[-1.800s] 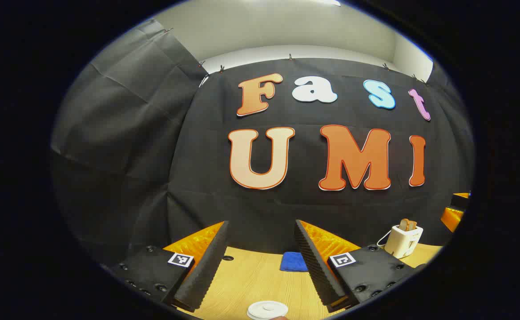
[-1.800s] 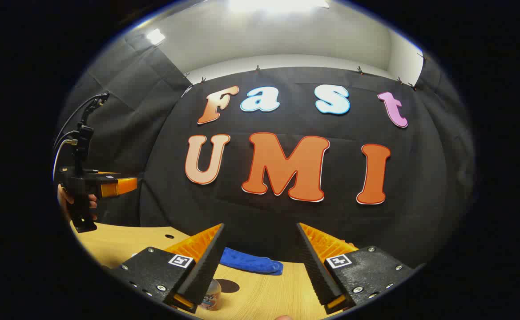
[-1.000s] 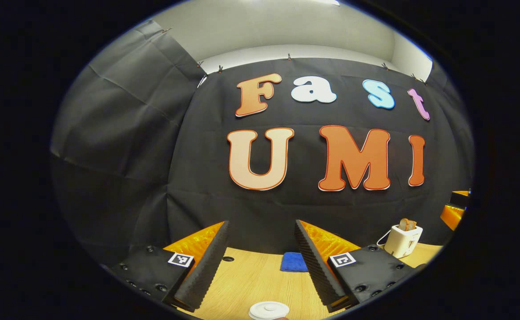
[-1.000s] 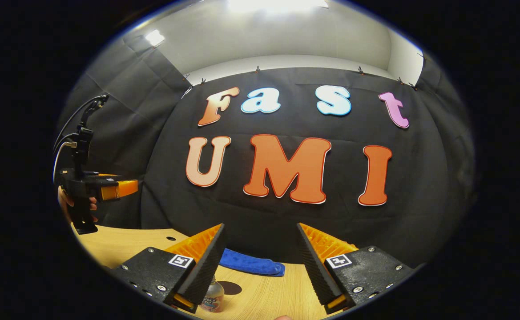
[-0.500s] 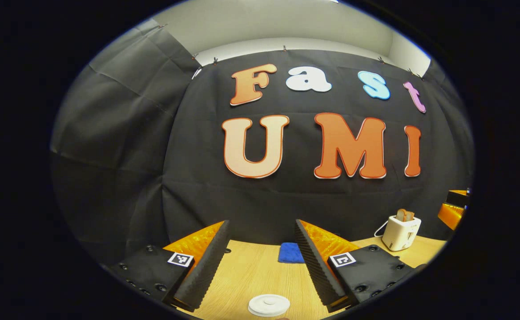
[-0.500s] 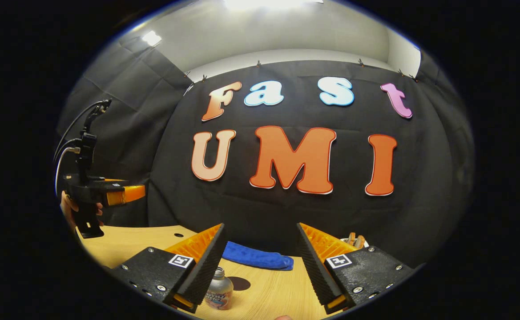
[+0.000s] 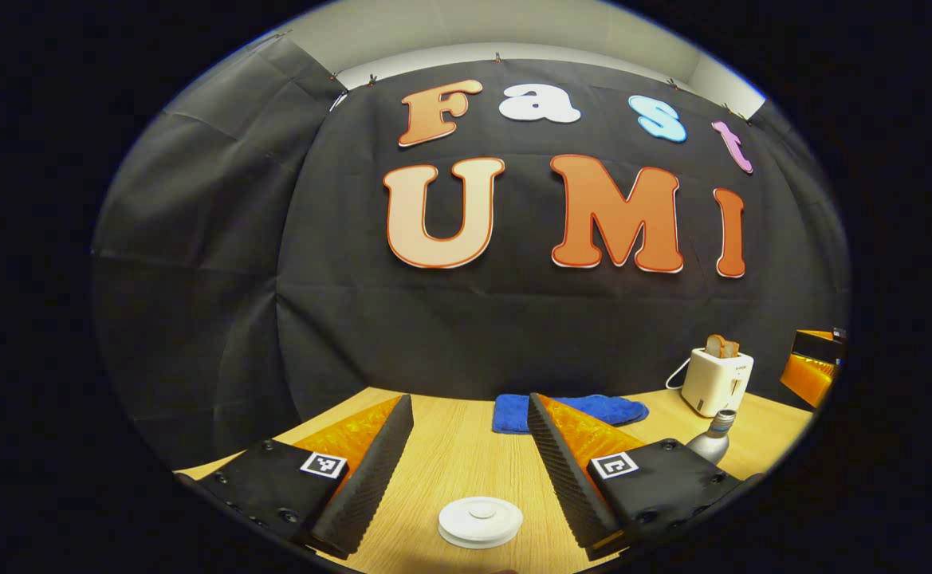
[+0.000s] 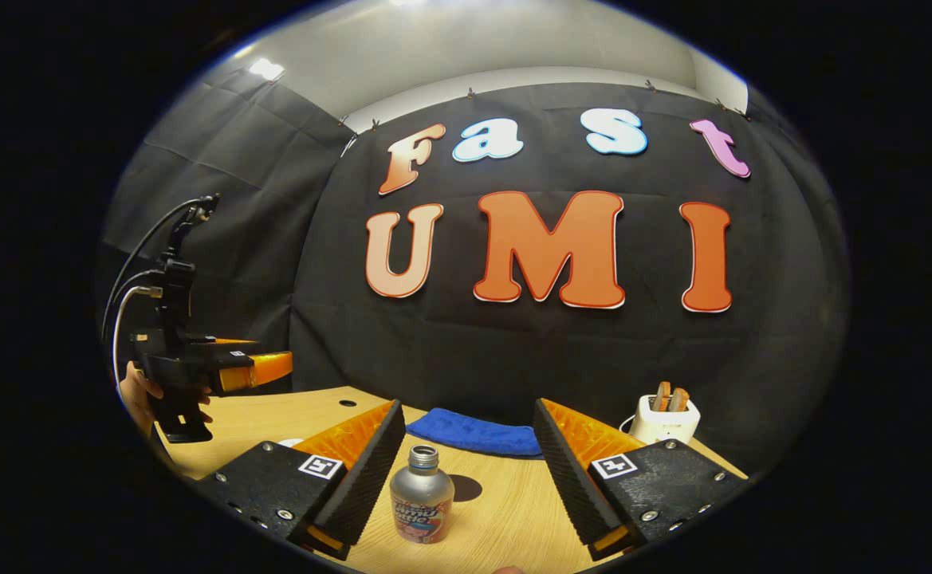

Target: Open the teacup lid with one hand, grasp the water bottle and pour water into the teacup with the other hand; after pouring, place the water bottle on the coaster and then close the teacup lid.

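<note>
Both grippers hang above the table, wide apart and holding nothing.

The left gripper (image 7: 469,446) is over the white lid (image 7: 480,521), which lies low on the wooden table (image 7: 450,462). I cannot tell if a cup sits under it. The lid looks light, hard and breakable, so take it by the small knob in the middle. In the right gripper view, the right gripper (image 8: 466,458) is over the silver bottle (image 8: 422,494). The bottle stands up with no cap, so its water could spill. It looks smooth and slippery, so grab it around the fat middle. A dark round coaster (image 8: 462,488) lies just behind it.
</note>
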A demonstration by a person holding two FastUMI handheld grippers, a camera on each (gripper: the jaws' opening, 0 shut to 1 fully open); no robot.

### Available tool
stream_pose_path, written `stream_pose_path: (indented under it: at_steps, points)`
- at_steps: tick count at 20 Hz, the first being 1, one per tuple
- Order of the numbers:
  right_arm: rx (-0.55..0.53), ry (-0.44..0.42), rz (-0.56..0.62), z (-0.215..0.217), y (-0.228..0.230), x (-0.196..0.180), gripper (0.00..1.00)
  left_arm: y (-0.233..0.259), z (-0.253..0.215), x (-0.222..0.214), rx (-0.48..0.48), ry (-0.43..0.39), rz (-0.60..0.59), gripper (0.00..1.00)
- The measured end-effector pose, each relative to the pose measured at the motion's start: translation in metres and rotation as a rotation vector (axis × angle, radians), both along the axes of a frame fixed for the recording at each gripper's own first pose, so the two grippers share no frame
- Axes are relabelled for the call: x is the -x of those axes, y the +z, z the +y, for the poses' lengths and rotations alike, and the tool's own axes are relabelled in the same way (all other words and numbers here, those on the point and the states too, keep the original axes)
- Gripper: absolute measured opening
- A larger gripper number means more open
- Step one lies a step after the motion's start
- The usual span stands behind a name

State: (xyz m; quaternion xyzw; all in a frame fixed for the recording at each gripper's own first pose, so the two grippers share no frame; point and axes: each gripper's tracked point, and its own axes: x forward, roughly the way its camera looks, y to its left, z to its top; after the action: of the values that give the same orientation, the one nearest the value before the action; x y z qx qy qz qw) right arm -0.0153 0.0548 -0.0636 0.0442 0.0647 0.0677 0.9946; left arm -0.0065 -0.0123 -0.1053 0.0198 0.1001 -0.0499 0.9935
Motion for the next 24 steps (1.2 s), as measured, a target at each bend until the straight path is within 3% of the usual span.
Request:
stream_pose_path:
  at_steps: [3,6,15,16,19,21,23,24]
  points:
    - [-0.013,0.034,0.031,0.012,-0.018,0.004,0.98,-0.024,-0.006,0.004,-0.019,-0.036,0.036,0.94]
    - [-0.019,0.061,0.082,0.024,-0.042,0.007,0.98,-0.046,-0.013,0.007,-0.035,-0.068,0.075,0.99]
    - [0.009,0.112,0.216,0.044,-0.101,0.003,0.98,-0.117,-0.006,0.006,-0.086,-0.073,0.233,0.96]
    - [0.009,0.117,0.229,0.045,-0.106,0.003,0.98,-0.121,-0.006,0.006,-0.093,-0.079,0.249,0.89]
    - [0.011,0.128,0.266,0.051,-0.123,0.001,0.98,-0.141,-0.006,0.009,-0.130,-0.092,0.294,0.82]
    - [0.015,0.137,0.280,0.054,-0.128,0.001,0.98,-0.152,-0.010,0.011,-0.137,-0.098,0.314,0.85]
    - [0.019,0.143,0.292,0.055,-0.134,0.000,0.98,-0.155,-0.009,0.011,-0.140,-0.101,0.329,0.71]
    - [0.021,0.145,0.298,0.056,-0.136,0.001,0.98,-0.158,-0.009,0.011,-0.145,-0.101,0.334,0.70]
